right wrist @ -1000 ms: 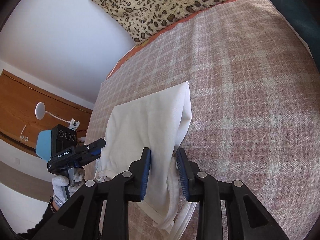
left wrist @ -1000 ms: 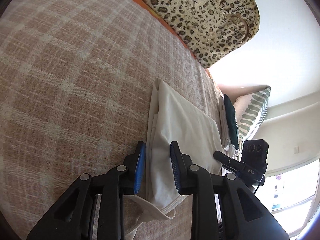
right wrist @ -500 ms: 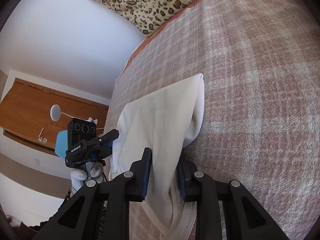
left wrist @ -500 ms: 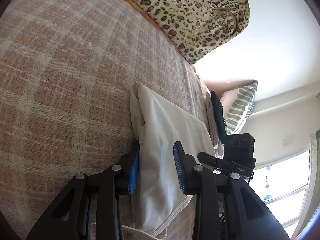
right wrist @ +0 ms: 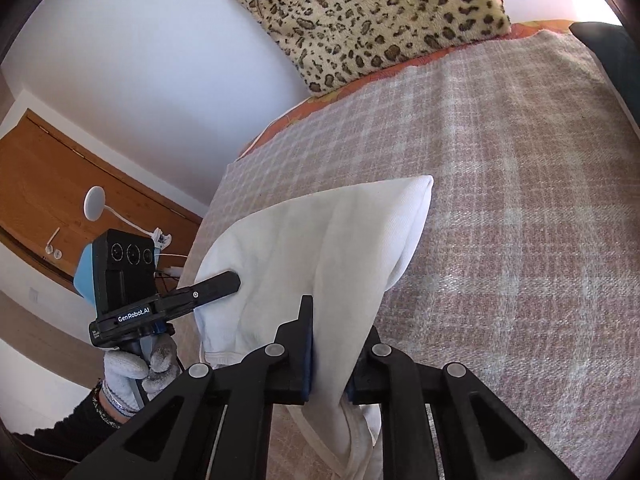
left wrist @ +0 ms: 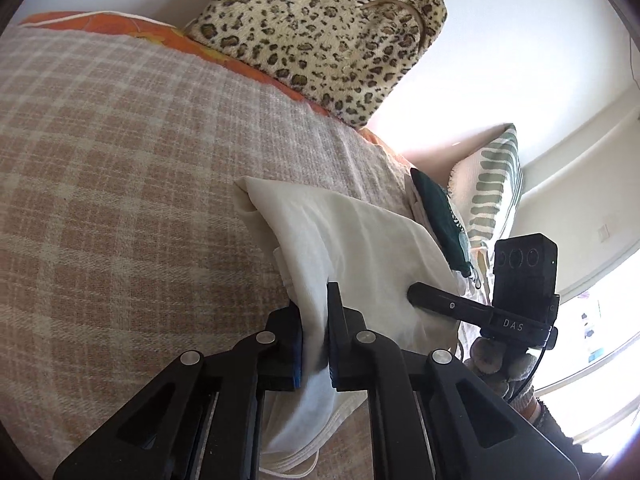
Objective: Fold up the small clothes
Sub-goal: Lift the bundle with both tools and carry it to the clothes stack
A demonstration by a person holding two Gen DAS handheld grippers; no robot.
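A folded white garment (left wrist: 360,248) is held up off the pink plaid bedspread (left wrist: 120,168); it also shows in the right wrist view (right wrist: 320,248). My left gripper (left wrist: 314,316) is shut on the garment's near left edge. My right gripper (right wrist: 332,328) is shut on its near right edge. Each gripper also shows in the other's view, the right one (left wrist: 432,298) and the left one (right wrist: 216,286), pinching the cloth. The garment's far folded edge hangs toward the bed.
A leopard-print pillow (left wrist: 320,28) leans on the wall at the head of the bed. A dark green folded cloth (left wrist: 440,212) and a striped cushion (left wrist: 496,188) lie at the bed's right side. A wooden door (right wrist: 60,200) stands to the left.
Both grippers closed on the white garment and lifted its near edge off the bed. The garment now hangs between them instead of lying flat.
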